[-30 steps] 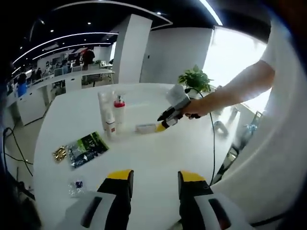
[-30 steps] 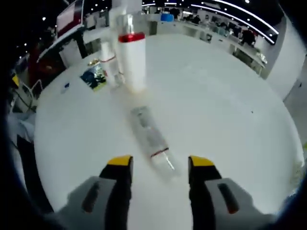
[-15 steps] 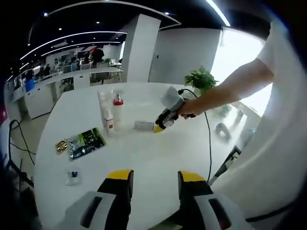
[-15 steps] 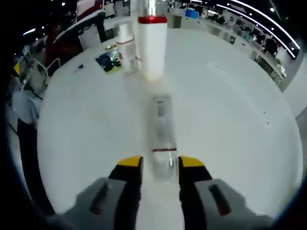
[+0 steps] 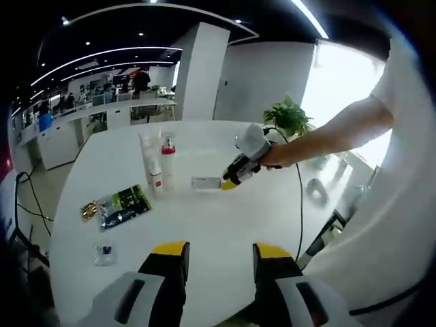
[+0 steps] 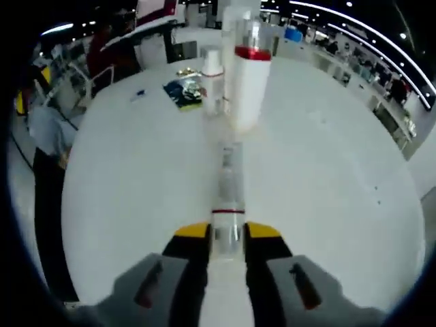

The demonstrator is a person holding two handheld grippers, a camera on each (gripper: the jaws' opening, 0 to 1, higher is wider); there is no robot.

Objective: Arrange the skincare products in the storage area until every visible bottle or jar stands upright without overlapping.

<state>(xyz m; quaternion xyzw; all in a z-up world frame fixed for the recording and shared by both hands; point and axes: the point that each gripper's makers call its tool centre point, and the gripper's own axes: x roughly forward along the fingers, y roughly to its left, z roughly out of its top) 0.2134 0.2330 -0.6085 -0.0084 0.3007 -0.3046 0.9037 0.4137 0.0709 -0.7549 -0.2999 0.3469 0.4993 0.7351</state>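
Right gripper [image 6: 227, 235] clamped on cap end of lying clear bottle [image 6: 228, 187], bottle stretching straight ahead from jaws across white table [image 6: 340, 177]. Beyond bottle tip: red-collared pump bottle [image 6: 251, 85] and small bottle [image 6: 212, 82], both upright already. One bottle left to stand, clear of those. Left gripper [image 5: 220, 262] idle, jaws apart, nothing between; products far ahead.

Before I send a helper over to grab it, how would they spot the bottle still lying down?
On the round white table, beside the upright bottles, a clear bottle lies flat. The right claw pinches its end.
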